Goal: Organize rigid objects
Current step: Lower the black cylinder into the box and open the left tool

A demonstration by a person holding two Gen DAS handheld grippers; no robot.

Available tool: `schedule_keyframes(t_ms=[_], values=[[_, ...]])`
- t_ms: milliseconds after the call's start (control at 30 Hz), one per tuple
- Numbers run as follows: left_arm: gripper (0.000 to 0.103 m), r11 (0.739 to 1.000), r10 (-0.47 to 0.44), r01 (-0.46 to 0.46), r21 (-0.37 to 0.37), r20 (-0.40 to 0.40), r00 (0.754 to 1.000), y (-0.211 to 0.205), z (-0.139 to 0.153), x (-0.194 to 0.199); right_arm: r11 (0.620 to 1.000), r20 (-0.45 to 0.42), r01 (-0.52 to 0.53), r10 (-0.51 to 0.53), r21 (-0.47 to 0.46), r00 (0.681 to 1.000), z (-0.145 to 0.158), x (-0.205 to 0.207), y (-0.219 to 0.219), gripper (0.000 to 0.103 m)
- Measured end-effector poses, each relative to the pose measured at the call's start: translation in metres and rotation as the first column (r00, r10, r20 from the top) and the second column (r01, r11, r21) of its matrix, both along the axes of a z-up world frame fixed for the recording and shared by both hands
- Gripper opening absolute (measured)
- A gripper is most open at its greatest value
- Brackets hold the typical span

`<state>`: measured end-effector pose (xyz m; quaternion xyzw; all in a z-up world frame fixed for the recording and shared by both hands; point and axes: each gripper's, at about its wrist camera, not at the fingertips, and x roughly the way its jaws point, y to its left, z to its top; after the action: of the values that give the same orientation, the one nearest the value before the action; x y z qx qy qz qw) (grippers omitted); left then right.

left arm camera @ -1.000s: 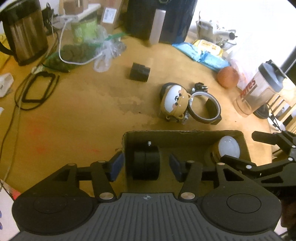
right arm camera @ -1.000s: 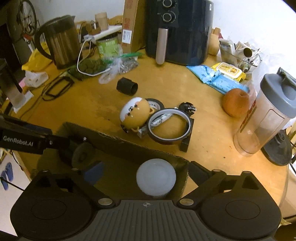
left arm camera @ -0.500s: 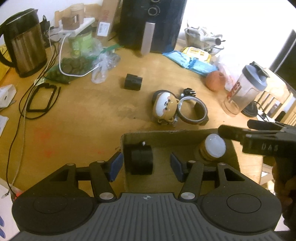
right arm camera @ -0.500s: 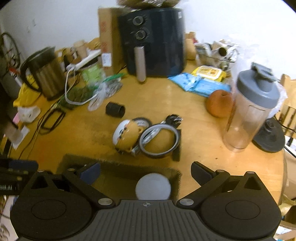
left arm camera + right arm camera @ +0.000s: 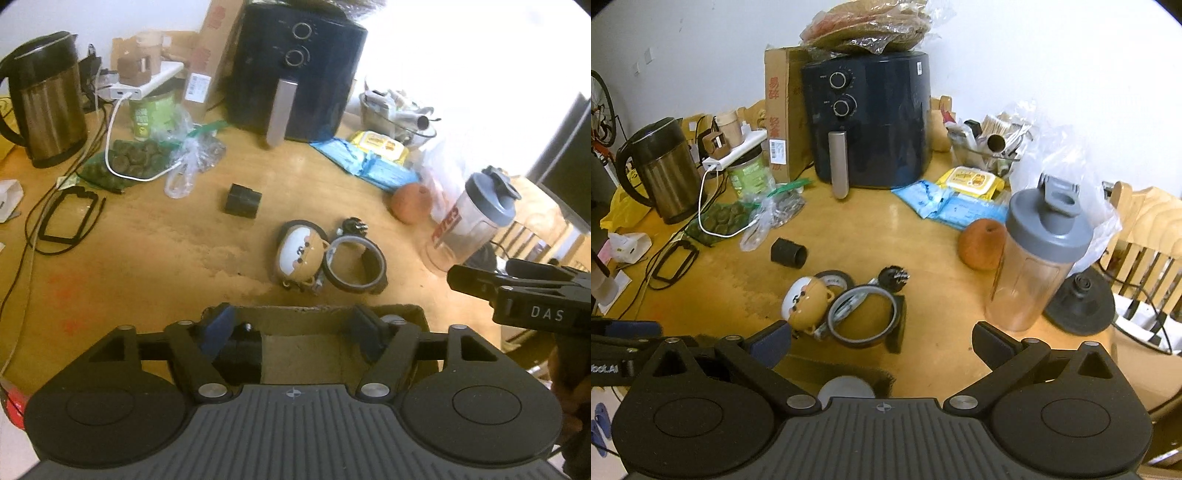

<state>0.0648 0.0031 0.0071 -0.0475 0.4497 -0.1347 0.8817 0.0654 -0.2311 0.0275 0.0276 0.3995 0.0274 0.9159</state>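
Observation:
A cardboard box [image 5: 314, 308] lies at the near table edge under both grippers. My left gripper [image 5: 291, 330] hangs above it with its jaws opening. A black cylinder [image 5: 240, 350] rests in the box by the left finger, with no pad pressing on it. My right gripper [image 5: 881, 339] is open and empty, and it shows side-on at the right [image 5: 480, 271]. Below it, a white round object [image 5: 844, 387] sits in the box [image 5: 849, 369]. Beyond the box lie a bear-faced toy [image 5: 299, 254], a tape ring [image 5: 354, 264], a small black part [image 5: 352, 225] and another black cylinder [image 5: 242, 201].
A black air fryer [image 5: 868, 118] and a carton stand at the back, with a kettle [image 5: 663, 170] at the left. A shaker bottle [image 5: 1038, 258], an orange fruit [image 5: 982, 243] and blue packets [image 5: 953, 206] crowd the right. Cables and a bag lie at the left.
Both grippers have risen and drawn back from the box. The left jaws have spread wider. The white round object has dropped out of the left wrist view.

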Motion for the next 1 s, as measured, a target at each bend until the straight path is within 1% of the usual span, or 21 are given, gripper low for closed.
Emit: schedule_keyframes(t_ms=[100,267,433,500,733,1000], values=[[0.07,0.999,0.031,-0.031,0.016,-0.014,0.999,-0.005,0.0,0.003,1.0,0.007,-0.009,0.009,0.009,1.0,-0.001,0.004,-0.003,0.103],[0.07,0.996,0.083,-0.083,0.018,0.006,0.997,-0.012,0.007,0.003,0.999,0.013,-0.045,0.045,0.023,0.999,-0.003,0.007,-0.01,0.103],[0.07,0.991,0.128,-0.129,0.025,0.008,0.992,-0.017,0.008,0.003,0.995,0.026,-0.094,0.094,-0.014,0.995,-0.001,0.005,-0.021,0.103],[0.07,0.99,0.139,-0.139,0.036,0.012,0.99,-0.018,0.009,0.001,0.995,0.028,-0.096,0.097,-0.017,0.995,-0.001,0.004,-0.027,0.103],[0.07,0.982,0.173,-0.173,0.071,0.011,0.985,-0.021,0.007,-0.004,0.997,0.015,-0.078,0.077,0.027,0.997,-0.007,-0.006,-0.051,0.103],[0.07,0.974,0.201,-0.199,0.109,-0.008,0.979,-0.018,0.006,-0.015,0.995,-0.001,-0.096,0.096,0.011,0.995,-0.014,-0.018,-0.063,0.103]])
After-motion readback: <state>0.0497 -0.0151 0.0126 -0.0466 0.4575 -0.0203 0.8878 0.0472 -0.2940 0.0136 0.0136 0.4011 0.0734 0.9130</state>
